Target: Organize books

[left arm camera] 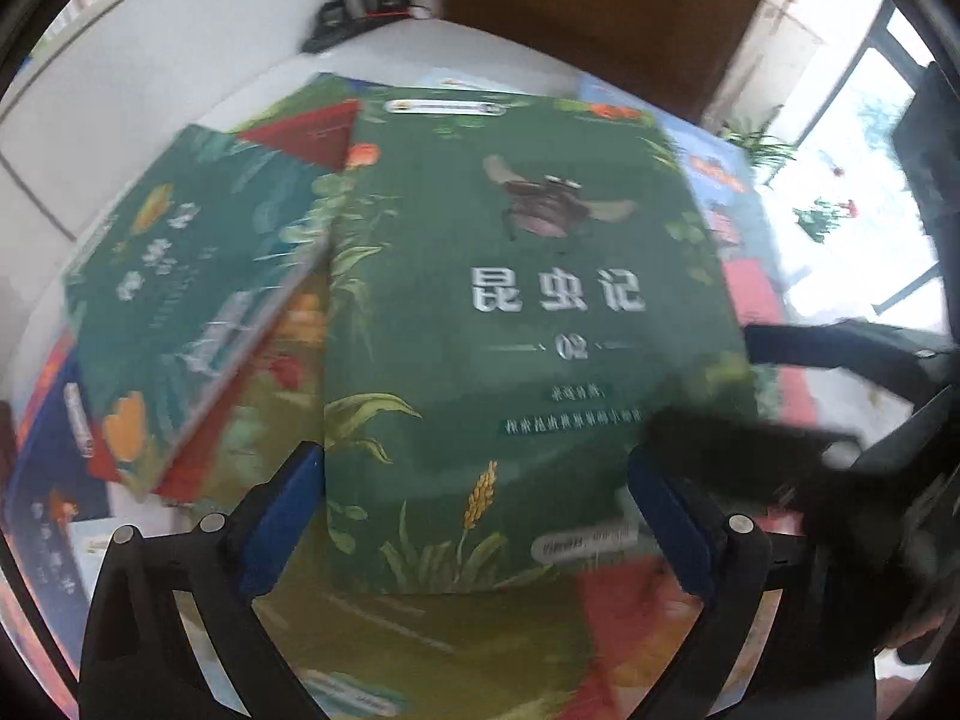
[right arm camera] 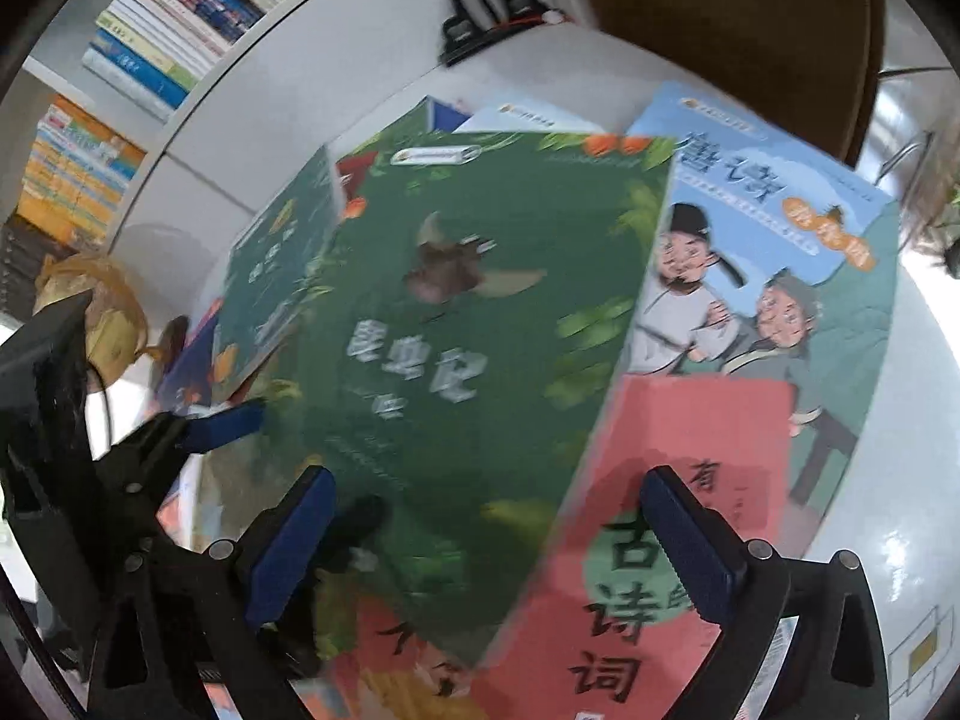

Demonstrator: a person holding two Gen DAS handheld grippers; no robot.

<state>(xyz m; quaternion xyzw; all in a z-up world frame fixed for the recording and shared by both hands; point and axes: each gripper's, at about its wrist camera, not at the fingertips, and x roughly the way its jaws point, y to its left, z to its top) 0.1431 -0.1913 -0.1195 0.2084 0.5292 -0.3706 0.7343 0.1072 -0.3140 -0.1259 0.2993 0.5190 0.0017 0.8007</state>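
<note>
A green insect book [left arm camera: 528, 312] marked 02 lies on top of a loose pile, blurred in the right wrist view [right arm camera: 468, 348]. A second green book [left arm camera: 180, 300] leans over its left edge. Beneath to the right lies a blue and red poetry book [right arm camera: 738, 396] with cartoon figures. My left gripper [left arm camera: 480, 522] is open, its blue pads [left arm camera: 288, 516] on either side of the insect book's near end. My right gripper [right arm camera: 492, 540] is open over the seam between the insect book and the poetry book. It appears as a black blur [left arm camera: 768, 450] at the insect book's right edge.
The pile rests on a white table [left arm camera: 132, 96]. Black cables [right arm camera: 480, 18] lie at its far edge, with a brown panel [right arm camera: 720, 30] behind. A bookshelf [right arm camera: 150, 42] stands far left, and a yellowish object [right arm camera: 102, 312] sits at left. Plants [left arm camera: 822, 216] are by the window.
</note>
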